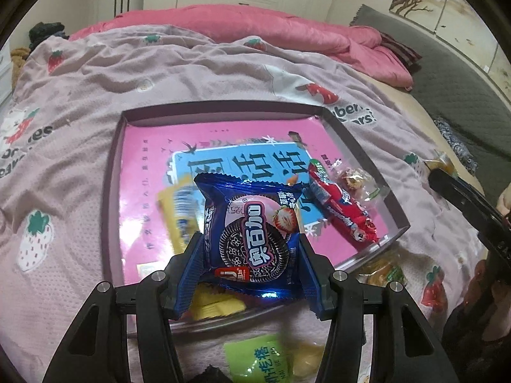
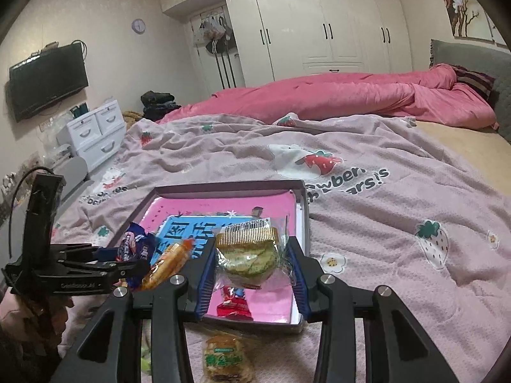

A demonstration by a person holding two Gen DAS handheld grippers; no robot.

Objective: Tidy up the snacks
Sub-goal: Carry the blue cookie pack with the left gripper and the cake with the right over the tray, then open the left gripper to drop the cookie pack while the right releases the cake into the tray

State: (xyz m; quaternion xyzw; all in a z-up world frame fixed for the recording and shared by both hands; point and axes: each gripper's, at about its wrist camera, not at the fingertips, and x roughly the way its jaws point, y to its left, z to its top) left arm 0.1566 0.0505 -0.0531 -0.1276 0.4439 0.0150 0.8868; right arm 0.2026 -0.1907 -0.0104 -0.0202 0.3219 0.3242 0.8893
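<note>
Over tray (image 1: 367, 146): L gripper (image 1: 250, 266) w/ Oreo pack (image 1: 252, 233), R gripper (image 2: 252, 266) w/ green cookie pack (image 2: 247, 260).

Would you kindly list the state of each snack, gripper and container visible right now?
left gripper: shut on blue cookie packet
blue cookie packet: sealed, held above the tray
right gripper: shut on green biscuit packet
green biscuit packet: sealed, held above the tray
tray: open-topped, on the bedspread
red candy packet: lying in the tray
light green packet: on the bedspread, outside the tray

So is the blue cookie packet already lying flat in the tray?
No, the left tongs hold the blue cookie packet upright between their fingers, above the tray.
</note>
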